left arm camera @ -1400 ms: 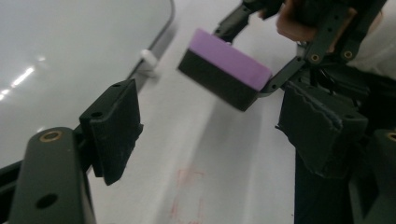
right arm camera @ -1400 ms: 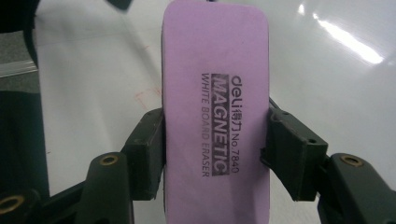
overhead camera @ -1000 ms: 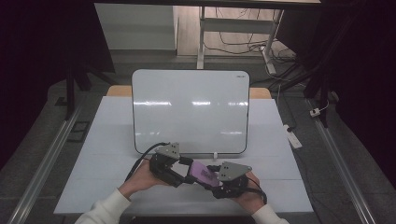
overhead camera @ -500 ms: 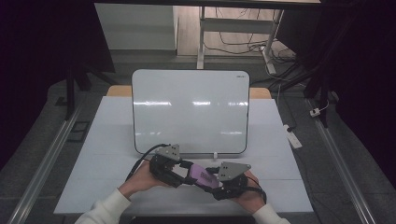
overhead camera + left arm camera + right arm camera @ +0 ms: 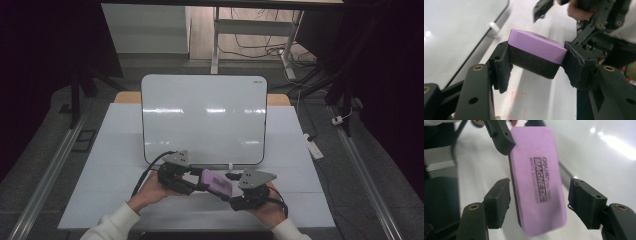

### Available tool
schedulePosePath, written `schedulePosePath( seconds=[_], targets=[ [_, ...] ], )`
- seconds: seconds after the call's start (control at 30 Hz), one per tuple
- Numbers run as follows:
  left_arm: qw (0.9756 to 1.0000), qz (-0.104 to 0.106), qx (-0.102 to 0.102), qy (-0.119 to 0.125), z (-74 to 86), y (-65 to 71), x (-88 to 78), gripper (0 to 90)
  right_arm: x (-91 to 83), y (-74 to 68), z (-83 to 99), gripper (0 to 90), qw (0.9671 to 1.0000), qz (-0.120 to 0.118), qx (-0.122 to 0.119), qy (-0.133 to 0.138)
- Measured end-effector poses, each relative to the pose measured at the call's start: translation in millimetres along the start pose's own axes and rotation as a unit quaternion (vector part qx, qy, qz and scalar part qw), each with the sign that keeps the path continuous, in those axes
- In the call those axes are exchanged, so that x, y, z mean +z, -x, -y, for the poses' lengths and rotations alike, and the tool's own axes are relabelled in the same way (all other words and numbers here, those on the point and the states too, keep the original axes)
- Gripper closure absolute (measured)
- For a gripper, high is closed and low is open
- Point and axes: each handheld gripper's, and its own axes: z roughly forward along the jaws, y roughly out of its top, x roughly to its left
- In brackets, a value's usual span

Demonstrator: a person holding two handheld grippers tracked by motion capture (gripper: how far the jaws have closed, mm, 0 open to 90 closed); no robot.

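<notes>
A purple magnetic whiteboard eraser (image 5: 216,181) with a black felt underside hangs just above the table's front, between the two grippers. My left gripper (image 5: 200,184) is shut on it: in the left gripper view both pads press the short ends of the eraser (image 5: 536,48), and the jaws have just been closing. My right gripper (image 5: 229,185) faces it from the other side. Its jaws have just been opening, and in the right gripper view the eraser (image 5: 537,180) stands between the right gripper's (image 5: 540,200) pads with a gap at each side.
A white whiteboard (image 5: 202,117) lies on the white table (image 5: 115,165) just beyond the hands, with a small white stub (image 5: 231,166) at its near edge. A power strip (image 5: 314,145) lies on the floor to the right. Bare tabletop lies left and right of the hands.
Both hands stay in place with the eraser between them. The jaw movement is too small to make out in the high view.
</notes>
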Motion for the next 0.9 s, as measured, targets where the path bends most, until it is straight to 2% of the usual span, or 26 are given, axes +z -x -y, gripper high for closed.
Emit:
schedulePosePath(
  seconds=[0.1,0.2,0.3,0.37,0.47,0.6,0.73,0.77,0.87,0.9],
  targets=[
    [0.9992,-0.017,-0.036,0.010,0.9,-4.7,-0.4,42.1,-1.4,-7.5,-2.9,37.5,0.9988,0.041,-0.029,-0.002],
    [0.9967,-0.019,-0.074,0.027,2.4,-9.6,-1.9,42.1,2.1,-16.1,-5.1,40.3,0.9961,0.072,-0.051,-0.011],
    [0.9943,-0.030,-0.097,0.032,3.9,-12.6,-2.0,42.1,7.4,-21.7,-5.9,41.7,0.9929,0.095,-0.068,-0.021],
    [0.9929,-0.023,-0.110,0.036,5.1,-14.5,-1.2,42.1,10.7,-23.9,-6.2,42.8,0.9911,0.109,-0.073,-0.023],
    [0.9916,-0.019,-0.121,0.040,5.7,-15.5,0.6,42.1,16.6,-26.9,-7.1,43.5,0.9889,0.121,-0.081,-0.029],
    [0.9905,-0.008,-0.131,0.040,5.2,-15.0,2.2,42.0,25.7,-33.0,-7.0,44.4,0.9835,0.140,-0.105,-0.046],
    [0.9892,0.010,-0.141,0.038,4.2,-13.5,4.7,42.0,31.9,-36.2,-6.6,50.0,0.9733,0.174,-0.135,-0.065],
    [0.9893,0.007,-0.141,0.036,3.7,-12.6,5.2,42.0,32.6,-36.7,-6.2,51.7,0.9703,0.185,-0.141,-0.069],
    [0.9895,0.007,-0.140,0.036,3.6,-12.4,5.8,41.7,33.1,-38.7,-6.3,55.5,0.9652,0.196,-0.154,-0.078],
    [0.9896,0.006,-0.139,0.037,3.6,-12.5,5.8,41.5,33.2,-39.9,-6.6,56.9,0.9623,0.200,-0.165,-0.082]
  ],
)
